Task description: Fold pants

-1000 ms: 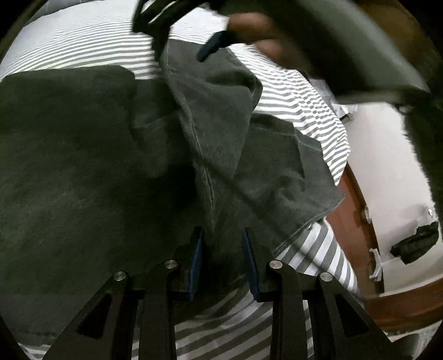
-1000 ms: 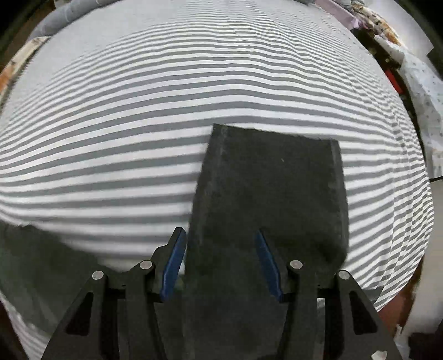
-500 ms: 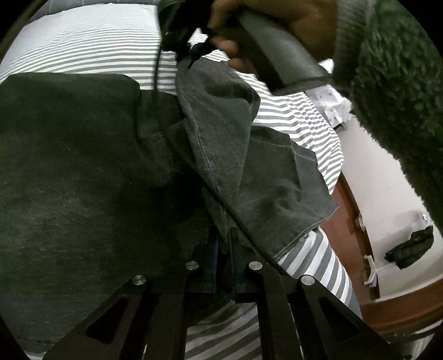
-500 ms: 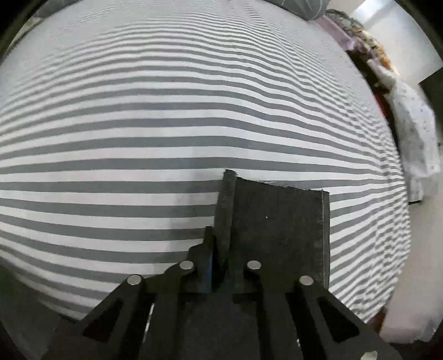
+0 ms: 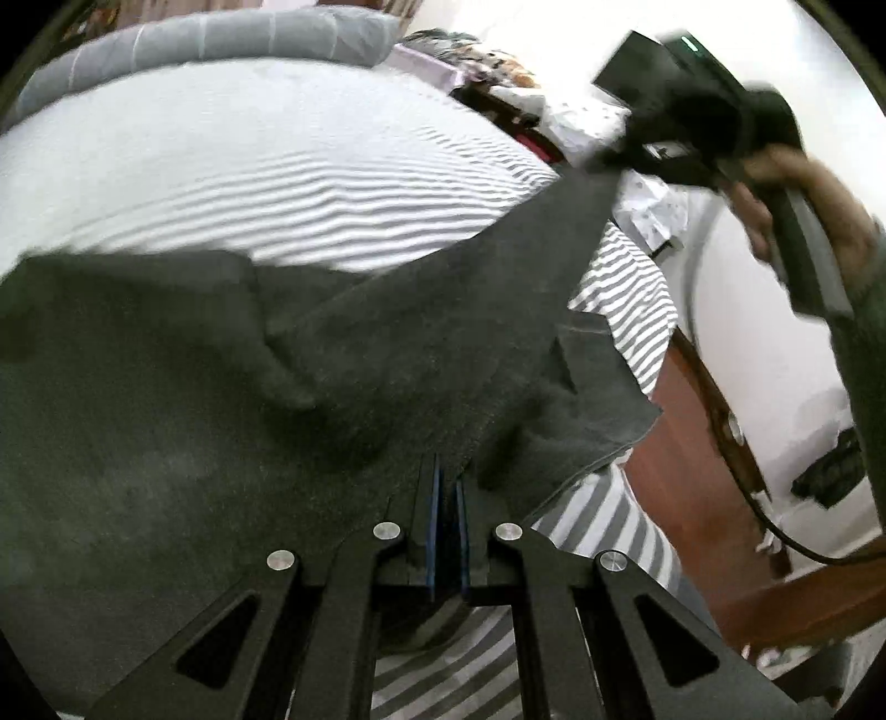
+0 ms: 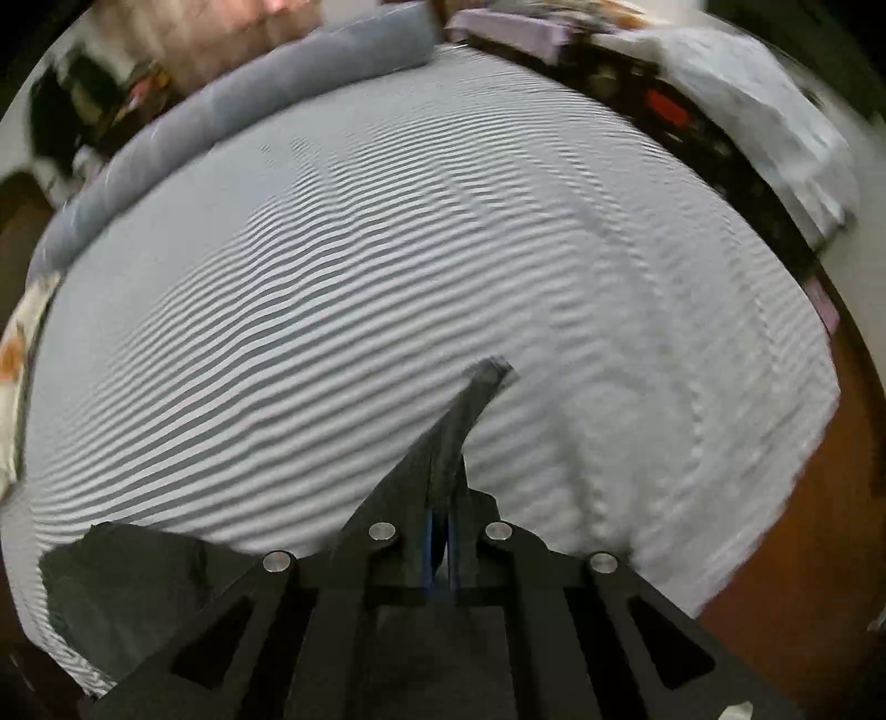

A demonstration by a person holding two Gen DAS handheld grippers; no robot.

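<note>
Dark grey pants lie spread over a bed with a grey-and-white striped sheet. My left gripper is shut on the pants near their right edge, low in the left wrist view. One pant leg rises taut to the upper right, where my right gripper pinches its end, held by a hand. In the right wrist view my right gripper is shut on that leg's hem, which sticks up past the fingertips above the sheet. More of the pants show at lower left.
A grey bolster lies along the bed's far edge. Piled clothes and patterned cloth sit beyond the bed at upper right. The wooden bed frame and white floor lie to the right, with a dark item on the floor.
Both grippers closed on the pants. My right gripper then swung up and to the right, lifting the leg off the bed and pulling it taut. My left gripper rose slightly with the cloth.
</note>
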